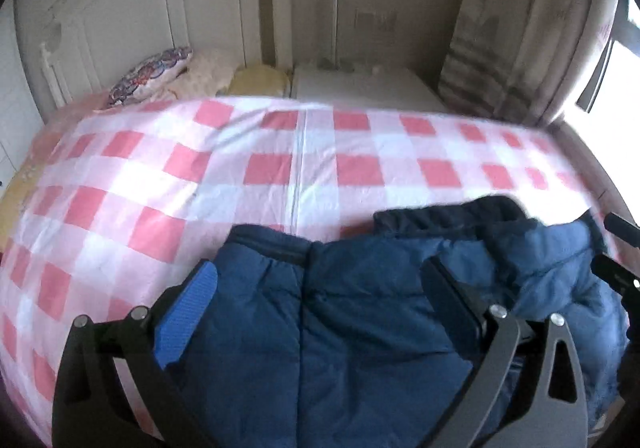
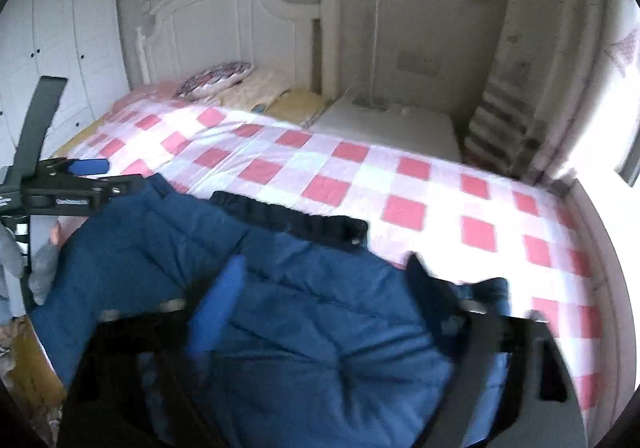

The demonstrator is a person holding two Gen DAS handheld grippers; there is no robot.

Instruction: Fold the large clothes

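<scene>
A dark blue padded garment (image 1: pixel 352 312) lies bunched on the near edge of a bed with a pink and white checked sheet (image 1: pixel 280 167). My left gripper (image 1: pixel 320 284) is open, its fingers spread wide over the garment's left part. In the right wrist view the same garment (image 2: pixel 304 312) has a black elastic band (image 2: pixel 296 221) at its far edge. My right gripper (image 2: pixel 324 288) is open over the garment's middle. The left gripper also shows at the left of the right wrist view (image 2: pixel 86 177).
A white headboard (image 2: pixel 240 27) and patterned pillows (image 2: pixel 216 81) are at the bed's far left. A white bedside cabinet (image 2: pixel 388 127) stands beyond the bed, with curtains (image 2: pixel 516 87) and a bright window to the right. White wardrobe doors (image 2: pixel 60 47) fill the left.
</scene>
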